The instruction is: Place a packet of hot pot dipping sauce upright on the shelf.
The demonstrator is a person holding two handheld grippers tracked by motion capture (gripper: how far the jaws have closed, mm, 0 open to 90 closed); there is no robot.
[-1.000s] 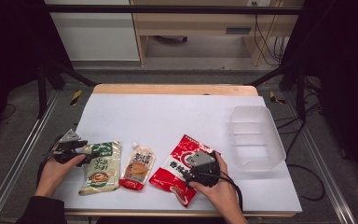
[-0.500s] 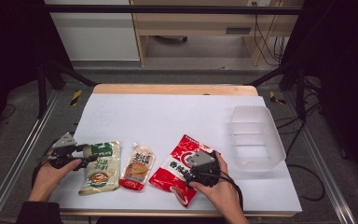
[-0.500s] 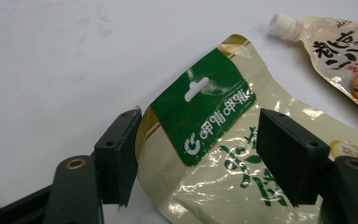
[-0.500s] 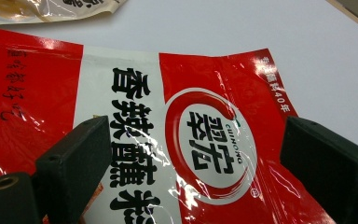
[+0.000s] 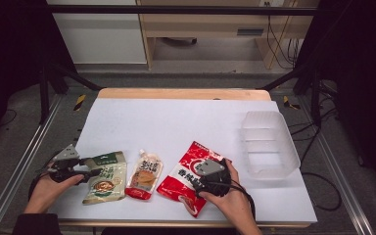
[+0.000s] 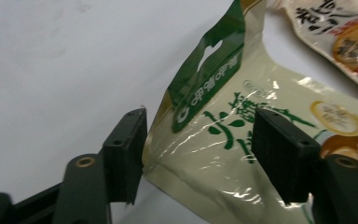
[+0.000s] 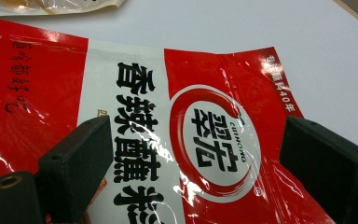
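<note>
Green and cream, the snack bag (image 6: 223,140) lies flat at the near left of the white tabletop (image 5: 186,122). The left claw (image 6: 198,154) has just been closing around the bag's top corner, its jaws half shut with the corner between them. The right claw (image 7: 196,154) sits wide open over the red bag (image 7: 158,121), nearer the middle.

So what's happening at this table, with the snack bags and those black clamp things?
A person holds a gripper in each hand. The left gripper has just been closing its fingers around the top corner of the green and cream pouch, which sits between them but is not yet pinched. The right gripper hovers open over the red packet. An orange pouch lies between the two, and an empty clear plastic tub stands at the right.
</note>
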